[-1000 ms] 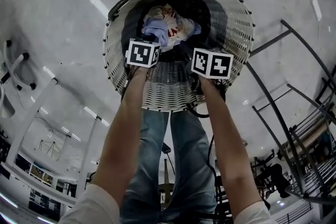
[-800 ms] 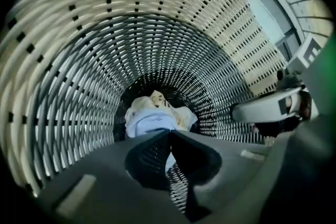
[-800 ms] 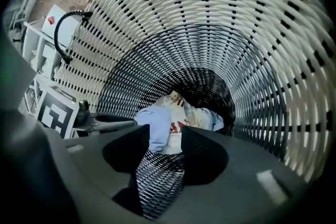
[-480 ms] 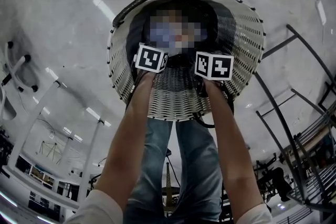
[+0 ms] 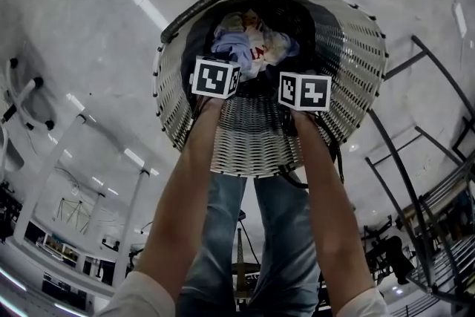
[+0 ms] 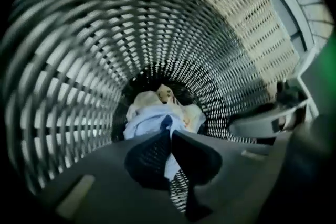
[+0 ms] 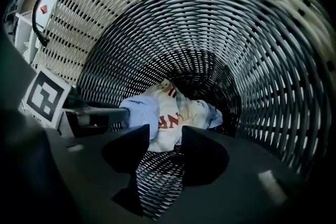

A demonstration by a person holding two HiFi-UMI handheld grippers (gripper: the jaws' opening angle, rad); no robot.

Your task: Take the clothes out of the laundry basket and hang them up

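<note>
Clothes (image 5: 249, 48): a crumpled pale heap at the bottom of the laundry basket (image 5: 349, 70). Step in hand, judged: the reach. Both grippers point down inside the basket, short of the heap. Left gripper (image 6: 170, 149): jaws closed to a slit, empty. Right gripper (image 7: 165, 136): jaws spread, empty. The next move calls for going deeper and pinching one fold.

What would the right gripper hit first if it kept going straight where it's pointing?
Probably the white garment with red letters, lying at the bottom of the laundry basket; the depth is hard to judge.
</note>
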